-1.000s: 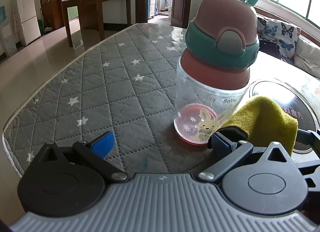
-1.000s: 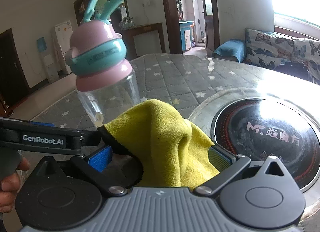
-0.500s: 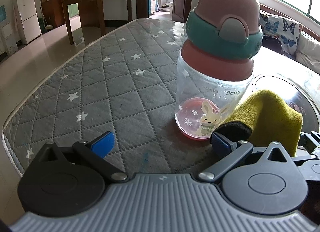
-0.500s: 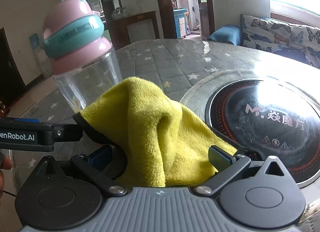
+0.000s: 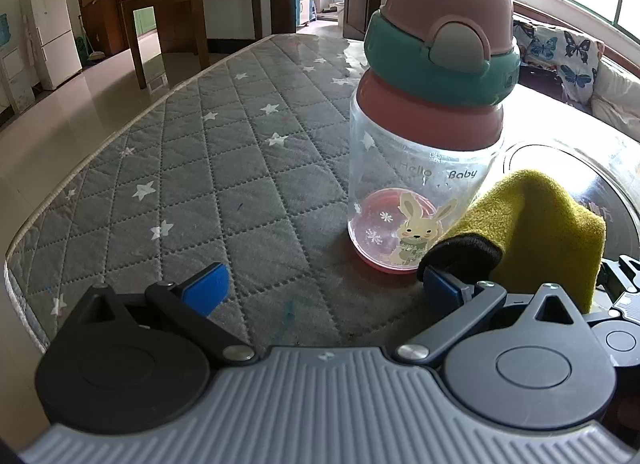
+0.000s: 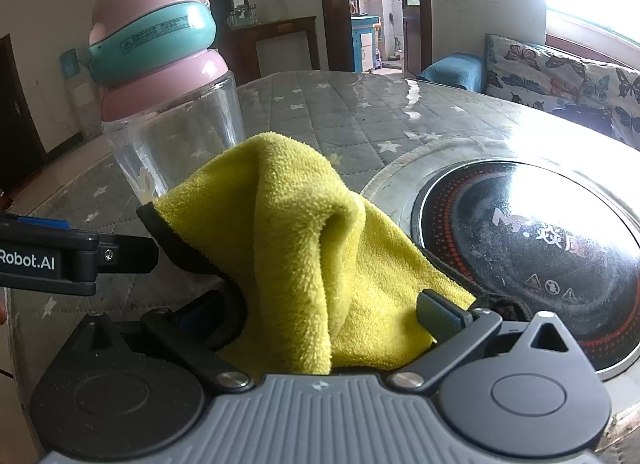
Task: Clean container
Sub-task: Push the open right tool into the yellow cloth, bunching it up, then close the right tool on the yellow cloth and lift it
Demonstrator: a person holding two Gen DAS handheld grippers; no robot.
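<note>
A clear baby bottle (image 5: 420, 192) with a pink and teal antlered lid stands upright on the quilted grey table cover (image 5: 224, 168). It also shows in the right wrist view (image 6: 172, 112). My left gripper (image 5: 320, 288) is open and empty, just in front of the bottle. My right gripper (image 6: 312, 312) is shut on a yellow cloth (image 6: 304, 248) with a black hem, held against the bottle's right side. The cloth also shows in the left wrist view (image 5: 540, 232).
A round black induction cooktop (image 6: 532, 248) is set into the table at the right. The table's left edge (image 5: 24, 224) drops to a tiled floor. A butterfly-print sofa (image 6: 560, 72) stands beyond the table.
Both grippers have moved closer to the bottle. The yellow cloth has come nearer the bottle's side. The bottle has stayed on the table.
</note>
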